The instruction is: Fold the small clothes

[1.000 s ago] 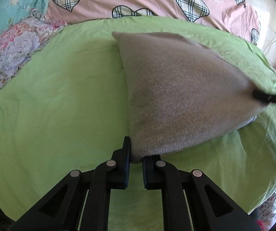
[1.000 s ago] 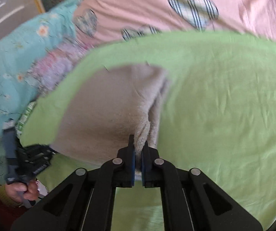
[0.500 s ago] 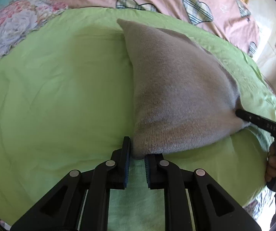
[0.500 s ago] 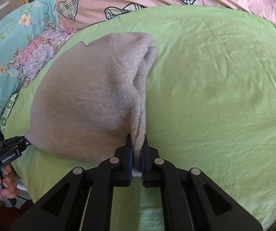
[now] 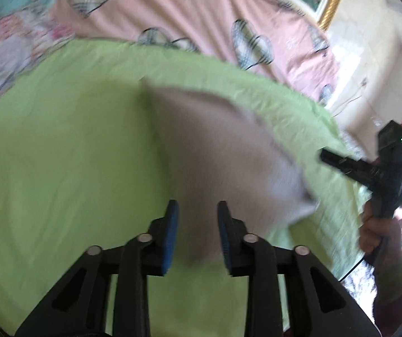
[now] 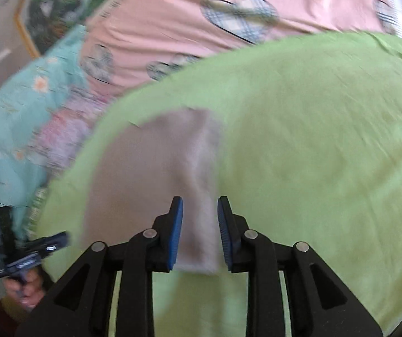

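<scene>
- My left tongs stand wide, nothing between the pads; the right tongs stand wide too, empty.
- The knit lies folded on the green sheet, its near edge just ahead of and between both sets of fingers.
- Risk, as I judge it: both views are blurred, so I may misjudge that edge and snag a finger in the top layer, dragging the fold open.
- The knit's right side looks stacked in layers; a careless brush could slide them apart.
</scene>
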